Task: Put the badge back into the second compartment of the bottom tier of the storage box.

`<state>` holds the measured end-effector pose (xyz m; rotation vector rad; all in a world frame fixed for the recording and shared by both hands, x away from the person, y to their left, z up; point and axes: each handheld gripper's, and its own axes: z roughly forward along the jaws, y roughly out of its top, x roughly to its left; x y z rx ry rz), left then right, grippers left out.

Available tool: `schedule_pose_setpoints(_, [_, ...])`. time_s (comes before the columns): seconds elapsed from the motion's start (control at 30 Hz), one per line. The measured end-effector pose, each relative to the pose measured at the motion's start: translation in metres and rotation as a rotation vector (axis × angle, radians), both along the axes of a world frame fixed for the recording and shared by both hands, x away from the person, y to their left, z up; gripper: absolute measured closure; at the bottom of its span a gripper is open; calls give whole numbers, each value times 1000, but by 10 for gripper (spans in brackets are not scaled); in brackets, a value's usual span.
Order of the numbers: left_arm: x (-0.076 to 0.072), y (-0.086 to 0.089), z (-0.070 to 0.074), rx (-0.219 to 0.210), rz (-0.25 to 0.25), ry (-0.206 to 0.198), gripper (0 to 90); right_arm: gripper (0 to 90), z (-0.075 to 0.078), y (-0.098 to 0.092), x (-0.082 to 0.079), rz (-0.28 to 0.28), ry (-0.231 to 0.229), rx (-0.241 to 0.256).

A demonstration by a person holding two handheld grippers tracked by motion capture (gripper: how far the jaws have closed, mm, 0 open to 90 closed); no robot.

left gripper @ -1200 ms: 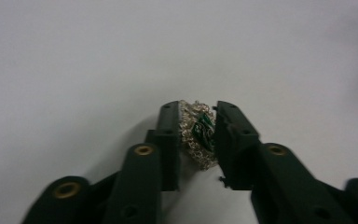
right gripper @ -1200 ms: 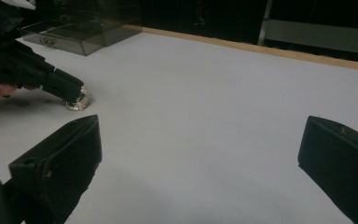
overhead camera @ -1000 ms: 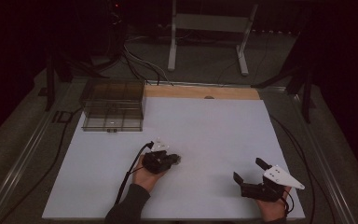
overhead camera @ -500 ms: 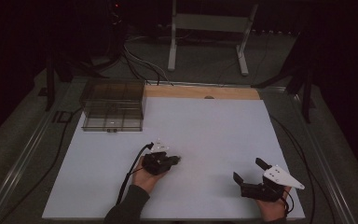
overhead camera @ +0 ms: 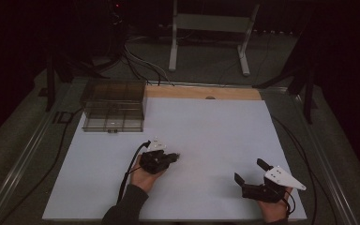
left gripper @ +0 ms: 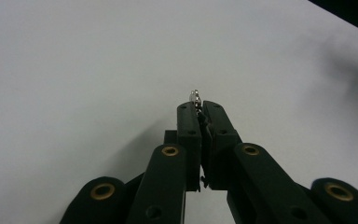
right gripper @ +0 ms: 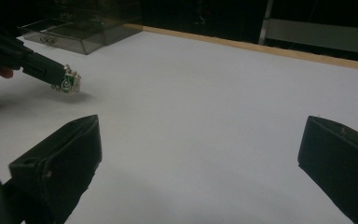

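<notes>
White sheeting (overhead camera: 206, 136) covers the table before us, with a wooden strip (overhead camera: 201, 92) along its far edge and dark floor beyond. At the far left corner of the sheet stands a clear compartment box (overhead camera: 114, 111).

Our left gripper (overhead camera: 172, 157) sits over the near-middle of the sheet, its jaws pressed together on a small silver trinket (right gripper: 68, 83) with a green face. In the left gripper view the piece (left gripper: 196, 95) pokes out just past the tips (left gripper: 199, 108), pinched in the narrow seam between the two black fingers (left gripper: 186, 130). From the right gripper view it hangs at the very end of those jaws, slightly above the sheet, casting a soft shadow beneath.

Our right gripper (overhead camera: 253, 171) rests near the right front of the sheet, well apart from the left, its fingers (right gripper: 60, 163) spread wide with nothing between them.
</notes>
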<state>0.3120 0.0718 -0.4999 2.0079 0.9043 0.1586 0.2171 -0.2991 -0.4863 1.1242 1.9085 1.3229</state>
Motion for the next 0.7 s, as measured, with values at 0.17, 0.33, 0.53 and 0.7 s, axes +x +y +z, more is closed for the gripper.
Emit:
schedule_pose_setpoints(0.17, [1,2,3,-3,5,-8,880,2,0,0,0,1,2,0])
schedule_pose_setpoints(0.33, [2,6,8,-14,18,-15,880,2,0,1,0,1,2,1])
schedule_pose_setpoints(0.53, [3,10,13,-17,30,-25,880,2,0,1,0,3,1,-1])
schedule_pose_setpoints(0.7, [5,14,19,-19,39,-39,880,2,0,1,0,2,1,-2])
